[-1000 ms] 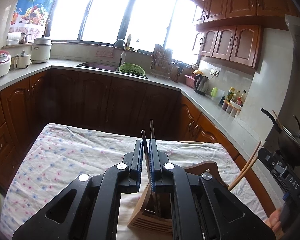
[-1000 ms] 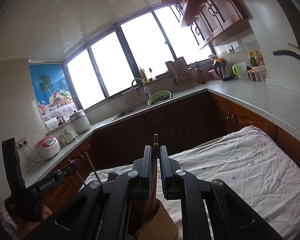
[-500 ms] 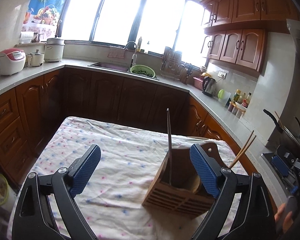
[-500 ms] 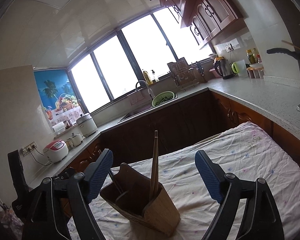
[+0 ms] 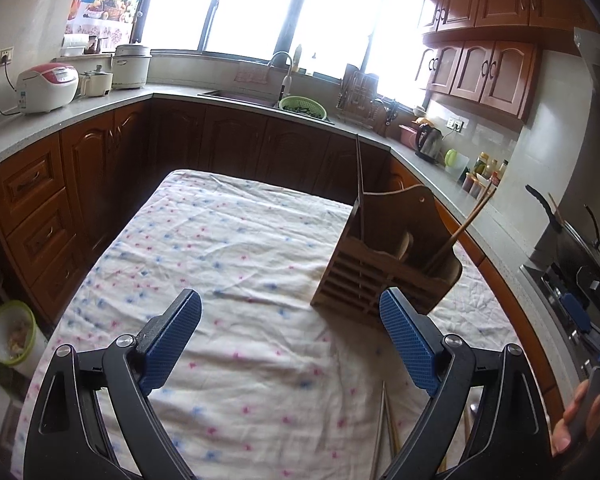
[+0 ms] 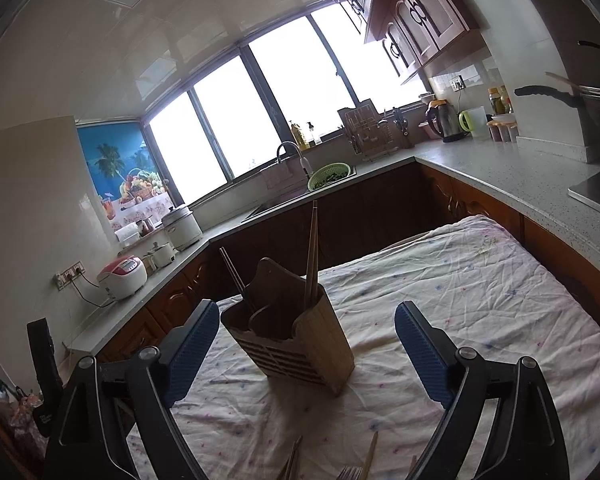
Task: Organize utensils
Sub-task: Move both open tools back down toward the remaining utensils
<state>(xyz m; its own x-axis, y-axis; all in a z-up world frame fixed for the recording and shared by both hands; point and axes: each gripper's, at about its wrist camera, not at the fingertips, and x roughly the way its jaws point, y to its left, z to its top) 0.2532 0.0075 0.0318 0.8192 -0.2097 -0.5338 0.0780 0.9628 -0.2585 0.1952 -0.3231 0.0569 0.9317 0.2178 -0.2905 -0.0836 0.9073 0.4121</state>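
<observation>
Both the left gripper point(image 5: 290, 338) and right gripper point(image 6: 306, 348) gape wide and empty above loose chopsticks point(image 5: 382, 428) on the near cloth point(image 5: 228, 248), probably light, stiff and slippery, best pinched mid-shaft for the holder point(image 6: 290, 340).

Bright wide windows point(image 5: 260, 4) over grey counter point(image 5: 100, 108); dark wooden cabinets point(image 5: 496, 76); pale tiled walls point(image 6: 32, 184); white ceiling point(image 6: 112, 40)

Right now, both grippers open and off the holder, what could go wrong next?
1. The tall wooden holder sits on wrinkled cloth; a nudge might tip it.
2. Light chopsticks lean far past the rim and could snag a finger.
3. Loose utensils lie under the left gripper, easy to hit blind.
</observation>
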